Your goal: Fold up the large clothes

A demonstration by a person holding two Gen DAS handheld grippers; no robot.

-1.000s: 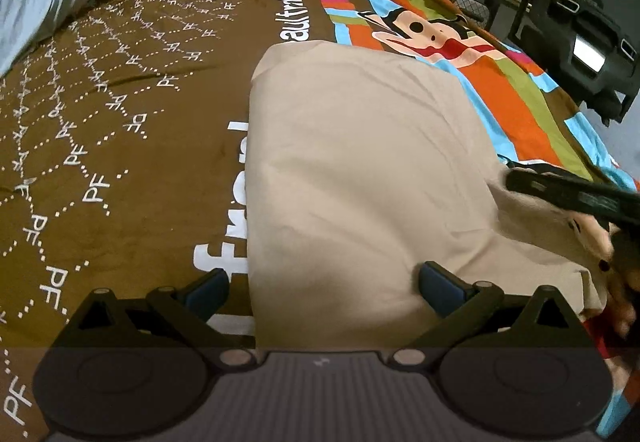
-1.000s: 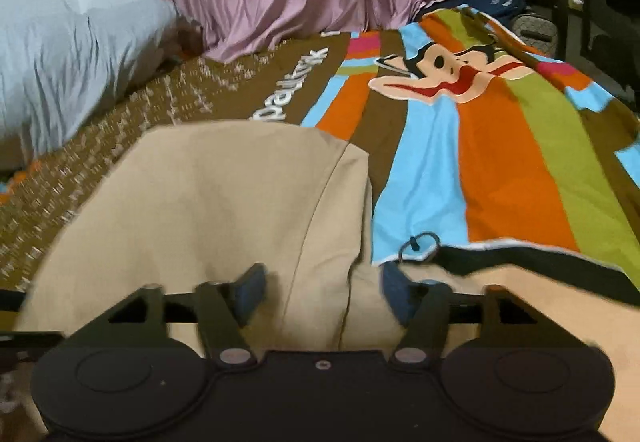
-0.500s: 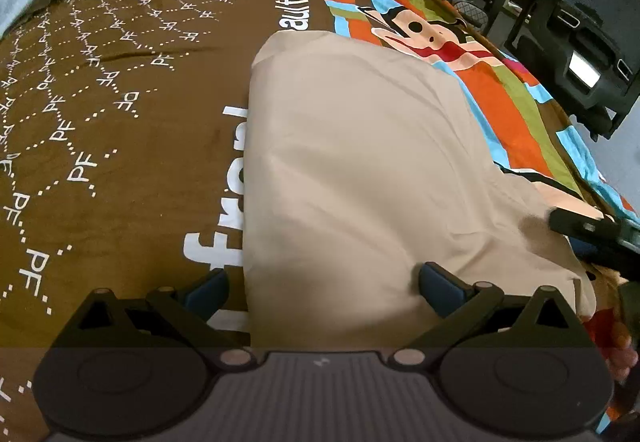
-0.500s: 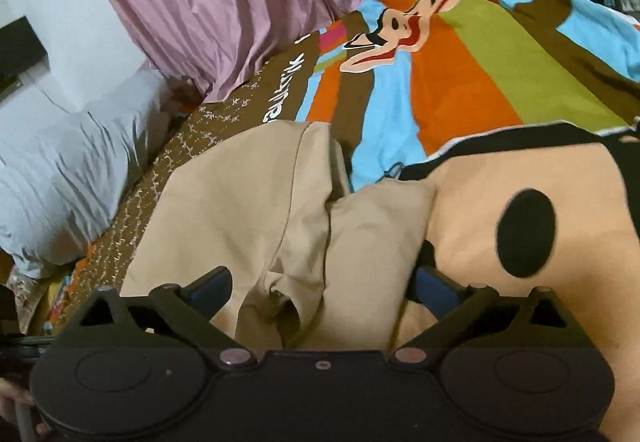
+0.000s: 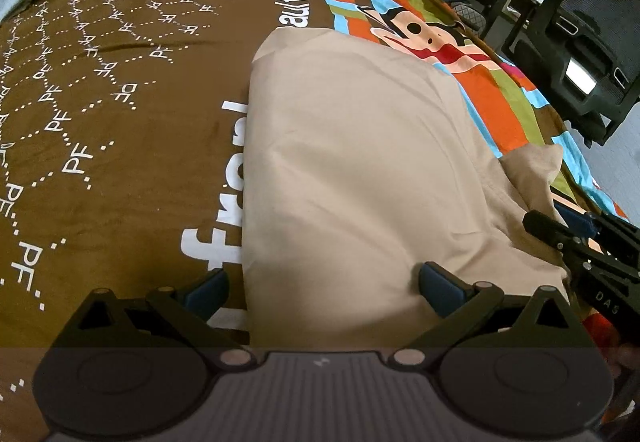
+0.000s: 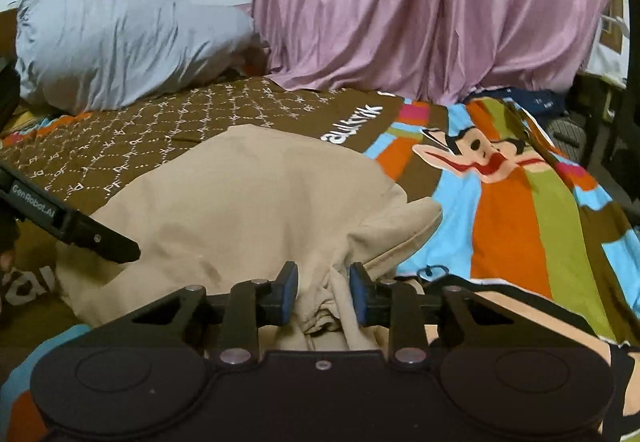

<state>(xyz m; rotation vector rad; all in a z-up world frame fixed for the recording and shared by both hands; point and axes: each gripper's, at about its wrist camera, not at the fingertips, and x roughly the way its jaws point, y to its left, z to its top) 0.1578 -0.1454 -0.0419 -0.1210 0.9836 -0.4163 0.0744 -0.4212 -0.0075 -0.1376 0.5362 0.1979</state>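
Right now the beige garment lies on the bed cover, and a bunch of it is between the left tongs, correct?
Not the left. The right tongs are closing around a bunch of the beige garment, as the right wrist view shows. It does lie on the bed cover.

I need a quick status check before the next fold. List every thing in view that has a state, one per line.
Beige garment: lying on the bed, partly folded, near corner bunched.
Right claw: closing, bunched beige cloth between its pads.
Left claw: open, over the garment's near edge.
Bedspread: spread flat.
Pillow: rumpled.
Curtain: hanging drawn.
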